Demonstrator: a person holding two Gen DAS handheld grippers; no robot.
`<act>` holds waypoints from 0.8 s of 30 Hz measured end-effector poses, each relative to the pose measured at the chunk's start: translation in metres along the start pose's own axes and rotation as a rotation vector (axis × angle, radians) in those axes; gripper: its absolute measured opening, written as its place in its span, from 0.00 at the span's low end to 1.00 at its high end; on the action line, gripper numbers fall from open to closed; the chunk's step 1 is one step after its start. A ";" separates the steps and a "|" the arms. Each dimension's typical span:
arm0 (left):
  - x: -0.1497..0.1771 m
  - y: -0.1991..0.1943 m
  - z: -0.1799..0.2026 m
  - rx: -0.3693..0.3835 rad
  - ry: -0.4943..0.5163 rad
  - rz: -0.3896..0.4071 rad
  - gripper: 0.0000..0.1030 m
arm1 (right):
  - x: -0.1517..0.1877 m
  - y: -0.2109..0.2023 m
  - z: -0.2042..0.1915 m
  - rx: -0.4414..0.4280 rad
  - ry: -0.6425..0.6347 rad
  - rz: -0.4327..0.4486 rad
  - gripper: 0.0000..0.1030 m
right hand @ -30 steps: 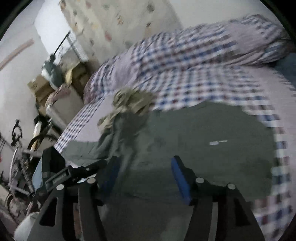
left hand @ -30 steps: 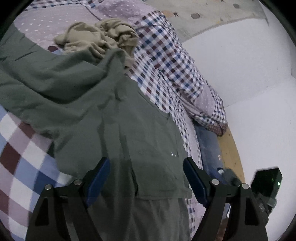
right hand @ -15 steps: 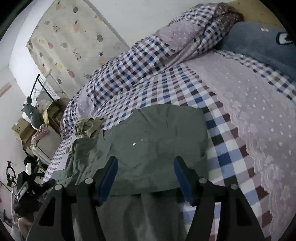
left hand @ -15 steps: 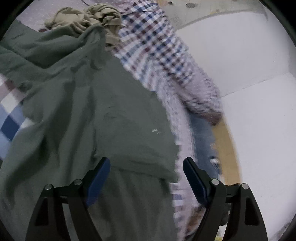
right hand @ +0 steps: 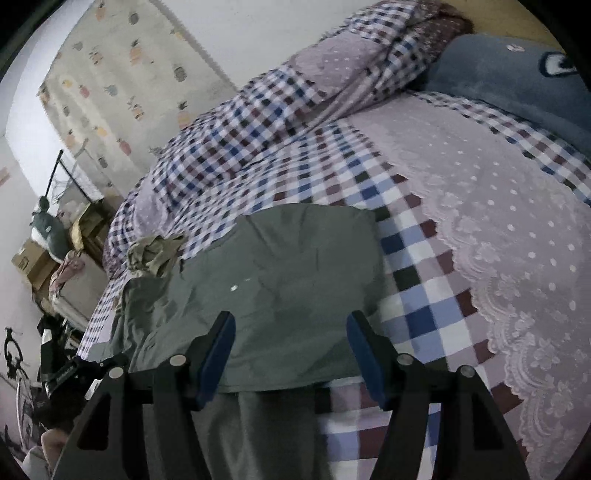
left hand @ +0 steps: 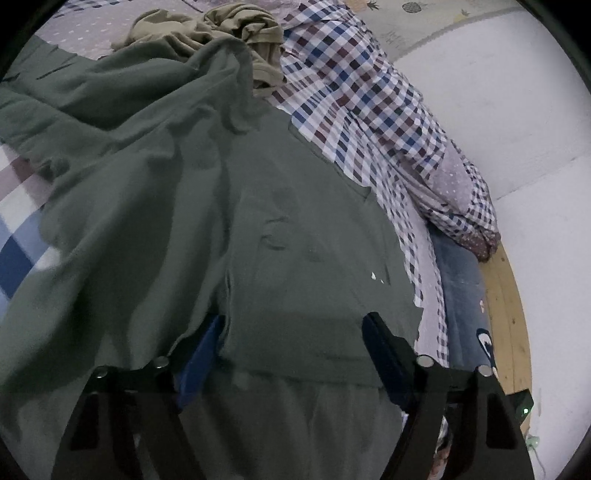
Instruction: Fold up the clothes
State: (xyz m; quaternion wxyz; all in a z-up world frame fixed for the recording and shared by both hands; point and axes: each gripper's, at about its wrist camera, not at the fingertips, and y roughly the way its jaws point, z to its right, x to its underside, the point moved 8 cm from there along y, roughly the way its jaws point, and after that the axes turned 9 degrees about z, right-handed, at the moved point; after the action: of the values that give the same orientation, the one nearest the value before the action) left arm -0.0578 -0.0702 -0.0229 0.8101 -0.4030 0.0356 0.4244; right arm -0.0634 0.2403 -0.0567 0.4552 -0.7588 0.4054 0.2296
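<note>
Both grippers hang over a dark green garment spread on a checked bed, jaws spread wide and clamping nothing. The left gripper straddles the garment's folded edge, with cloth draped against its left finger. The right gripper hovers above the near hem. A crumpled olive garment lies beyond. Compared with half a second earlier, both views have steadied and the green cloth sits nearer the right gripper.
</note>
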 end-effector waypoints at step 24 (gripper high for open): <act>-0.092 -0.027 -0.009 0.138 -0.073 0.199 0.03 | 0.037 0.018 0.030 0.133 -0.213 -0.204 0.65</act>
State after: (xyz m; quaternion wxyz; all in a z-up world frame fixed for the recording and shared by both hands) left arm -0.0938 -0.1457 0.0244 0.7907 -0.3248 0.0749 0.5135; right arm -0.0567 0.2468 -0.1062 0.5657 -0.7355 0.2901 0.2340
